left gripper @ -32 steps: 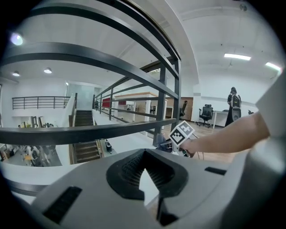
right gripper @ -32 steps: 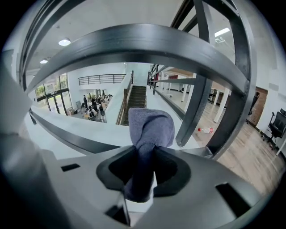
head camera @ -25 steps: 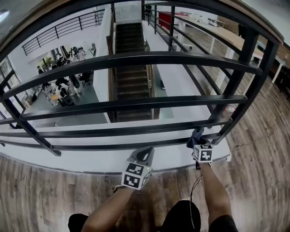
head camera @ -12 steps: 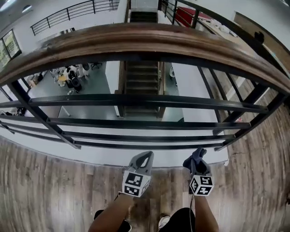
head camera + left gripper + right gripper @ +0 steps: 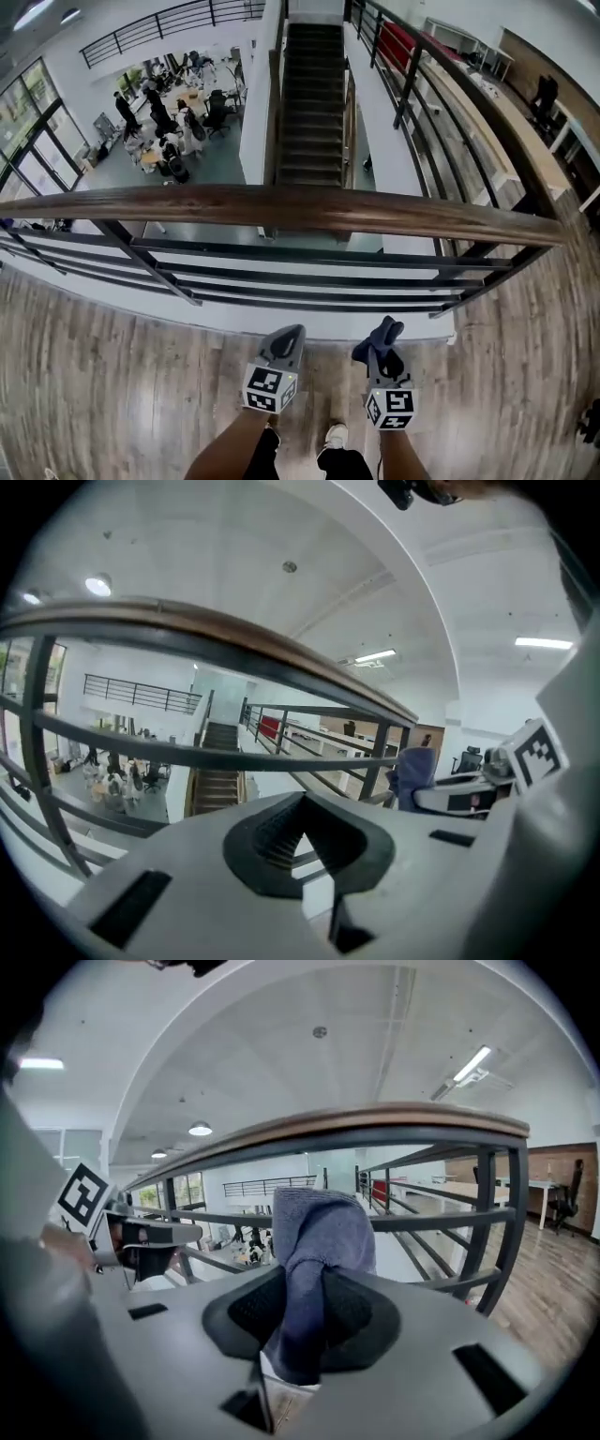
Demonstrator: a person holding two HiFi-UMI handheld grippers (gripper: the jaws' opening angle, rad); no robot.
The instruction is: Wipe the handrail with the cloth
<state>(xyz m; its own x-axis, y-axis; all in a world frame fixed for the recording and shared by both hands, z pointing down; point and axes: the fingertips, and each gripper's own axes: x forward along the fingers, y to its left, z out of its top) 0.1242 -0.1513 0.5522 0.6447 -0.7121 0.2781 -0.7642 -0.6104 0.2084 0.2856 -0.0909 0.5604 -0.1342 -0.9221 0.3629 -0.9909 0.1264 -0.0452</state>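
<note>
A brown wooden handrail (image 5: pixel 309 208) runs left to right across the head view, on top of a black metal railing. Both grippers hang low in front of the railing, below the handrail and apart from it. My right gripper (image 5: pixel 380 349) is shut on a grey-blue cloth (image 5: pixel 381 334) that sticks up out of its jaws. In the right gripper view the cloth (image 5: pixel 319 1232) stands folded between the pads, with the handrail (image 5: pixel 375 1119) above it. My left gripper (image 5: pixel 285 339) is shut with nothing in it. In the left gripper view the handrail (image 5: pixel 234 630) arches overhead.
Black horizontal bars (image 5: pixel 309 278) and a slanted post (image 5: pixel 487 267) fill the railing under the handrail. Beyond it drop a staircase (image 5: pixel 314 103) and a lower floor with people and desks (image 5: pixel 169 112). I stand on wood flooring (image 5: pixel 112 375); a shoe (image 5: pixel 336 436) shows below.
Both grippers have pulled back from the lower bars and sit lower in the view. The head view has shifted, so the handrail now lies across the middle. The cloth stays in the right gripper.
</note>
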